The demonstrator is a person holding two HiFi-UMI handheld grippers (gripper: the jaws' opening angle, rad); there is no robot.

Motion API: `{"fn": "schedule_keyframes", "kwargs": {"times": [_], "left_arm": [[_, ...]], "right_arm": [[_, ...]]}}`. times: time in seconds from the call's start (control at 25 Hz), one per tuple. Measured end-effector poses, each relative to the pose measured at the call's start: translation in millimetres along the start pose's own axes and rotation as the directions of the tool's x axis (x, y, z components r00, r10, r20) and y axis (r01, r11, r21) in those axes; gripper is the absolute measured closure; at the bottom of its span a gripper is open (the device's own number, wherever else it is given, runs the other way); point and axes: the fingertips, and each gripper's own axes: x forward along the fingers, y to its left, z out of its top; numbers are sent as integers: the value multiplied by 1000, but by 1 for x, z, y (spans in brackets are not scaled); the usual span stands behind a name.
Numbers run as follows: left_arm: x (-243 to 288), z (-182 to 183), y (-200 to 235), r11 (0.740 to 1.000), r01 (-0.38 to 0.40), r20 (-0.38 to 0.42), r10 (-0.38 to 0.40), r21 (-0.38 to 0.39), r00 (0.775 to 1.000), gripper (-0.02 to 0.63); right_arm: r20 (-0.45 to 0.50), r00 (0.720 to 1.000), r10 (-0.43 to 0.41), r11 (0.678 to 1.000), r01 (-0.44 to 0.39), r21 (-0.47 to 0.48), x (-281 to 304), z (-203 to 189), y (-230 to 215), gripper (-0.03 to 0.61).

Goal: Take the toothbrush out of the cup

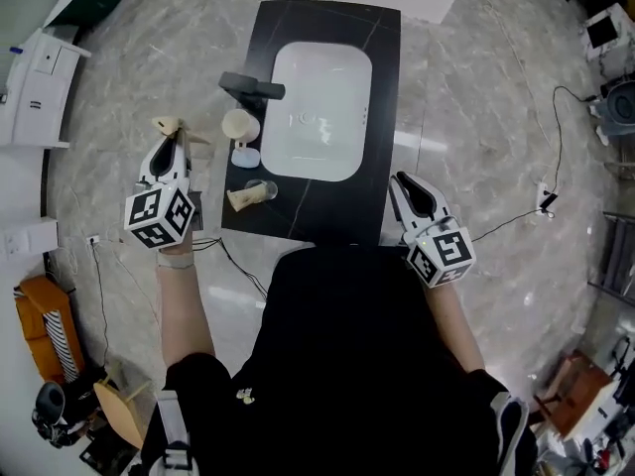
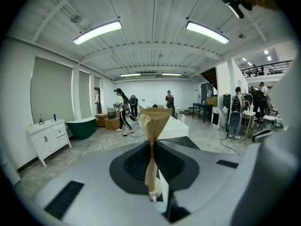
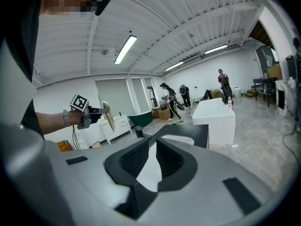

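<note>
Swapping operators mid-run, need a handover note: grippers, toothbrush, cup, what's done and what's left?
Left gripper: shut on the toothbrush, held in the air off the left side of the counter.
Right gripper: jaws nearly together, nothing between them, by the counter's near right corner.
Beige cup: upright on the counter, left of the sink.
Done: the toothbrush is out of the cup.
Left: probably only setting it down.

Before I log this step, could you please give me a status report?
Left gripper shut on toothbrush. Right gripper shut, empty. Toothbrush aloft, left of the counter, nothing blocking.
</note>
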Motion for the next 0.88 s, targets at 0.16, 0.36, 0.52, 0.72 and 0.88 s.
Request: {"fn": "schedule_keyframes", "kwargs": {"times": [0.16, 0.36, 0.52, 0.72, 0.88], "left_arm": [[-35, -5, 6, 998, -53, 16, 53, -32, 998, 571], [-74, -30, 17, 988, -129, -3, 129, -81, 992, 571], [-107, -60, 23, 971, -198, -36, 195, -136, 980, 571], [-143, -95, 20, 945, -260, -81, 249, -196, 965, 571], [-167, -120, 17, 922, -301, -116, 280, -243, 953, 571]], "right_arm": [[-24, 997, 72, 997, -73, -14, 12, -3, 13, 514], [-61, 984, 168, 985, -170, -33, 30, -8, 37, 514], [-103, 962, 253, 965, -259, -47, 44, -14, 60, 512], [-160, 922, 351, 929, -365, -61, 63, -24, 88, 514], [-203, 883, 422, 893, -444, -71, 80, -33, 115, 514]]}}
